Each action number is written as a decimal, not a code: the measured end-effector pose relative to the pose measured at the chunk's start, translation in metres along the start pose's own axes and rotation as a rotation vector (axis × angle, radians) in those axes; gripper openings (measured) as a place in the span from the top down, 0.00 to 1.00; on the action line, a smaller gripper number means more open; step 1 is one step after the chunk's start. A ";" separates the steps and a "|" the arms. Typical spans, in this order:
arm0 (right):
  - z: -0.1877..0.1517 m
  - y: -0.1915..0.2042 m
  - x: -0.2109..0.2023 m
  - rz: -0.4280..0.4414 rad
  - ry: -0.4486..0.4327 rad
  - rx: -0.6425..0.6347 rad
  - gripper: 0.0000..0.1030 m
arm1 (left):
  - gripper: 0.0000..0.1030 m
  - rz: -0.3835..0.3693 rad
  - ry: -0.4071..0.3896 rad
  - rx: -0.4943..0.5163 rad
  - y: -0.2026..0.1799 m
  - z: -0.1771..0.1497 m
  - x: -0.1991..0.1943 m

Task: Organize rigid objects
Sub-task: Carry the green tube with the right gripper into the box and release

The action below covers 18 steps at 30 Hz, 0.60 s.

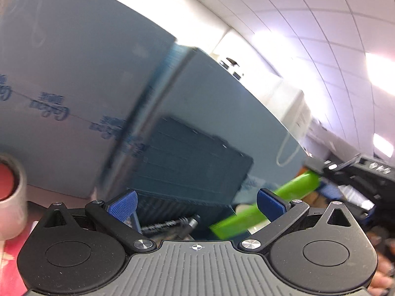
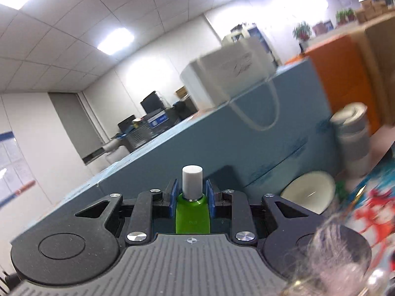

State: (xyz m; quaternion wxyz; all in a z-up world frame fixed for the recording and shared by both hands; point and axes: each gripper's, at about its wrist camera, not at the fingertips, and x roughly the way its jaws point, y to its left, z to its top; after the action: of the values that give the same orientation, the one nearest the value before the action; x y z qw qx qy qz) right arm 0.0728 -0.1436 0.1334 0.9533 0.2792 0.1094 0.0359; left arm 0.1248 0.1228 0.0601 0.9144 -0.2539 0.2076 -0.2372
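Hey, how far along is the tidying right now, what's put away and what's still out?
Done: a bristled brush already lies in the dark crate. In hand: the right gripper is shut on a green bottle with a white cap, held up near the crate; the left gripper is open and holds nothing. Left: a roll of tape and a white bowl are still out.

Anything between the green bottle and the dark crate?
Nothing visible. The right gripper holds the green bottle beside the dark crate, with only open air between them in the left wrist view.
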 end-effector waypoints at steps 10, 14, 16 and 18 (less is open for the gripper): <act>-0.049 -0.018 0.083 -0.077 0.170 0.117 0.78 | 0.00 0.035 -0.003 -0.054 0.017 0.005 -0.001; -0.051 -0.028 0.093 -0.164 0.166 0.064 0.80 | 0.00 0.031 0.011 -0.037 0.014 0.003 0.002; -0.054 -0.031 0.098 -0.200 0.200 0.009 0.81 | 0.00 0.029 0.020 -0.027 0.012 0.002 0.004; -0.059 -0.034 0.100 -0.197 0.220 0.010 0.81 | 0.00 0.031 0.028 -0.021 0.012 0.000 0.004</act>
State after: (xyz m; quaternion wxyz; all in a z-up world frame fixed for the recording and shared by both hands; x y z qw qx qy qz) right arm 0.1573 -0.1286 0.0480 0.9331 0.2661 0.2402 -0.0280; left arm 0.1325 0.1297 0.0526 0.9123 -0.2568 0.2268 -0.2242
